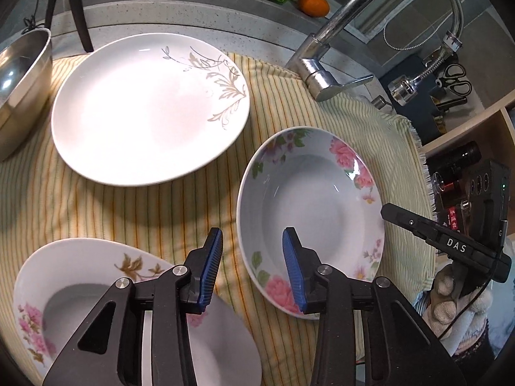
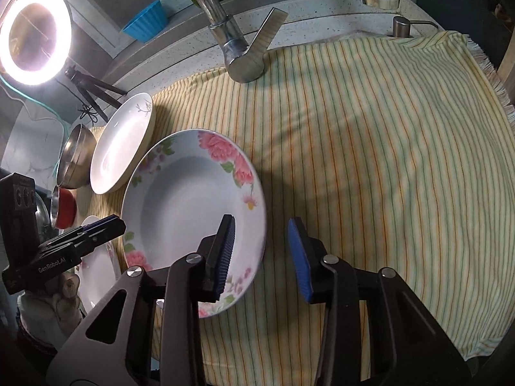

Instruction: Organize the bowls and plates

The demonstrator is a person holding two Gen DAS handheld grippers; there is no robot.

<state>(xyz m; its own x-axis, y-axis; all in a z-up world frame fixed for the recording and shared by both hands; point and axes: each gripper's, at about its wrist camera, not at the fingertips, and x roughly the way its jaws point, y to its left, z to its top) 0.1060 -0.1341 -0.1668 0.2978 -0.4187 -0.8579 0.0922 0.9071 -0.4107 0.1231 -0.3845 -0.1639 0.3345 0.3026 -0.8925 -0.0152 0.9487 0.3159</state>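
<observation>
A: Two tools, states?
B: Left tool point(image 1: 252, 257) parted, straddling the pink-flowered bowl point(image 1: 309, 215) rim, pads clear. Right tool point(image 2: 262, 251) likewise (opposite rim).
A: Location?
B: On the striped cloth point(image 2: 370, 160), beside the white plate point(image 1: 148, 106).

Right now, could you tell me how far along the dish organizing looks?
Nothing looks stacked yet: the white plate, the pink-flowered bowl and a second floral dish lie apart on the striped cloth. In hand: both claws are open, the left claw and right claw straddling opposite rims of the bowl. Left: all the grouping.
</observation>
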